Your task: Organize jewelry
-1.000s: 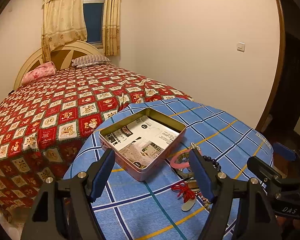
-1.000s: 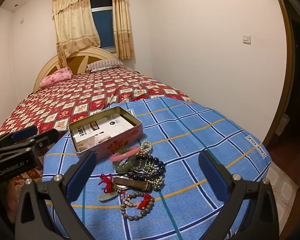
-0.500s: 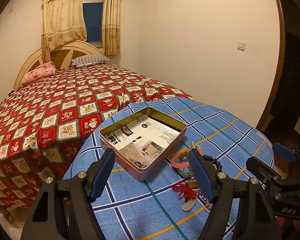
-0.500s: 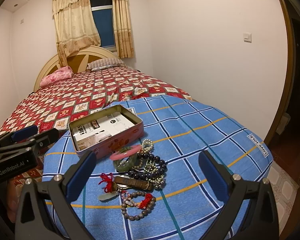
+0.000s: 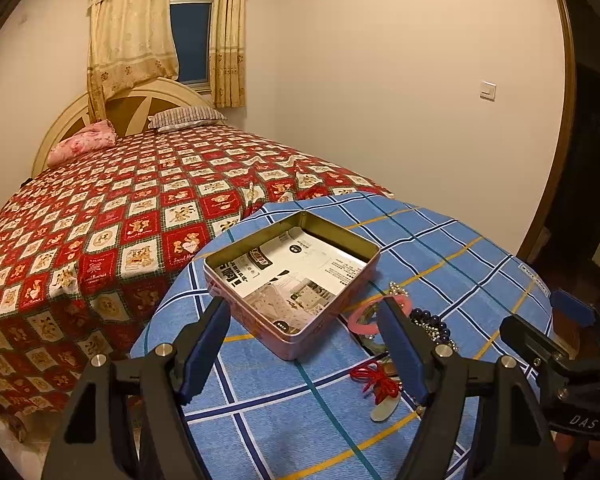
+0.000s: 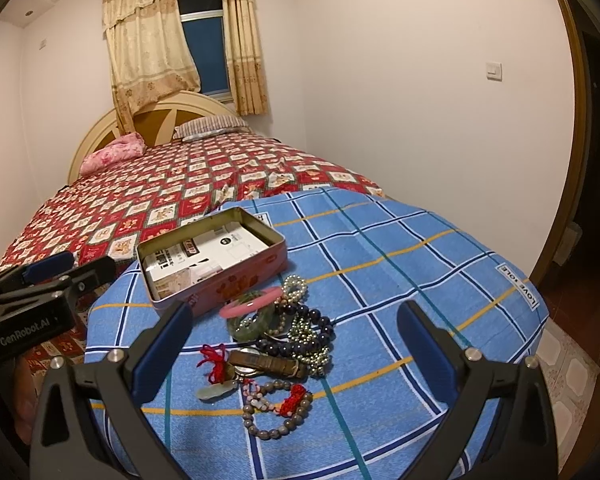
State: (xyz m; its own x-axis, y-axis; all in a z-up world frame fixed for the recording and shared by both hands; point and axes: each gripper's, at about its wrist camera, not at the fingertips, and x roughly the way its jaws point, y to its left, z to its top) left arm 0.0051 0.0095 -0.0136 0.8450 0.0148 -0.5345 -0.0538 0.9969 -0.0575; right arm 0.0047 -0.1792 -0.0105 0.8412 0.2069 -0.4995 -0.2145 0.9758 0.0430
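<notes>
An open pink tin box [image 5: 296, 276] [image 6: 216, 264] lined with printed paper sits on a blue checked cloth. To its right lies a pile of jewelry [image 6: 276, 336]: a pink bangle [image 6: 250, 302] [image 5: 364, 316], a green bangle [image 6: 252, 326], dark beads [image 6: 304, 332], a brown watch [image 6: 264, 362], a red-corded pendant [image 6: 216, 376] [image 5: 380, 390] and a grey bead bracelet [image 6: 276, 412]. My left gripper [image 5: 304, 320] hangs open just short of the box. My right gripper [image 6: 294, 324] stands open over the pile, touching nothing.
The blue cloth [image 6: 400, 264] covers the foot of a bed with a red patterned quilt [image 5: 112, 232]. A wall with a light switch [image 6: 494, 70] runs along the right, and a tiled floor [image 6: 568, 356] lies beyond the cloth's right edge.
</notes>
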